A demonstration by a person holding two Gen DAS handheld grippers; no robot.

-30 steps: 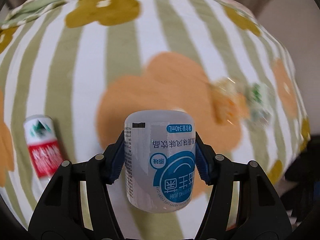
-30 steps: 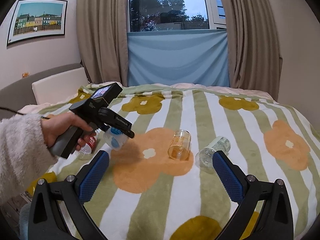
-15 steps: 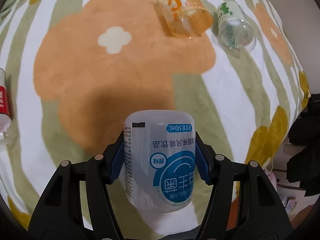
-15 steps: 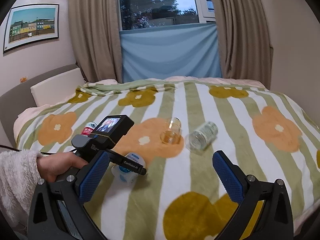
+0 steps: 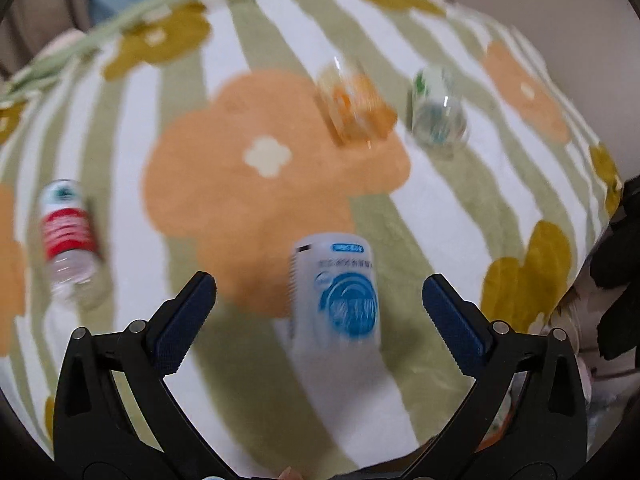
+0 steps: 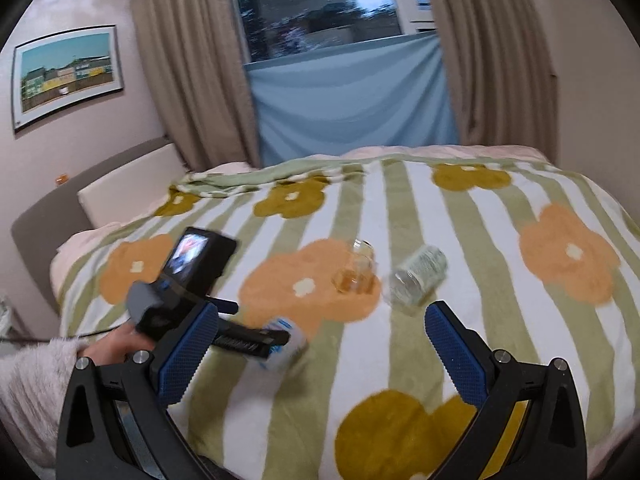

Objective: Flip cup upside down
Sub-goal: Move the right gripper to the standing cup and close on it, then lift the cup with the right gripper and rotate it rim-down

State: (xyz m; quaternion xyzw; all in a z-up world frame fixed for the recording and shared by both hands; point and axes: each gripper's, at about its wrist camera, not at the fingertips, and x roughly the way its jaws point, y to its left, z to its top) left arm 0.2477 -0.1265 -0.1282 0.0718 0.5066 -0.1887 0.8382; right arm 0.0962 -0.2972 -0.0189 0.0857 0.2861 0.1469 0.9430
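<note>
A white translucent cup with a blue label (image 5: 336, 292) stands upside down on the striped flower blanket (image 5: 260, 208). My left gripper (image 5: 319, 308) is open, its blue pads well apart on either side of the cup and not touching it. In the right wrist view the same cup (image 6: 286, 344) shows just past the tip of the left gripper's body (image 6: 192, 280). My right gripper (image 6: 320, 354) is open and empty, held above the near part of the bed.
An orange-tinted clear cup (image 5: 354, 108) and a green-labelled clear cup (image 5: 436, 114) lie on their sides farther back. A red-labelled bottle (image 5: 66, 236) lies at the left. The bed's right edge drops off beside dark items (image 5: 616, 280). Curtains and a window (image 6: 320, 20) stand behind.
My left gripper has opened and let go of the blue-labelled cup, which now stands on the blanket. The left gripper has tilted up and drawn back. The right gripper stayed open.
</note>
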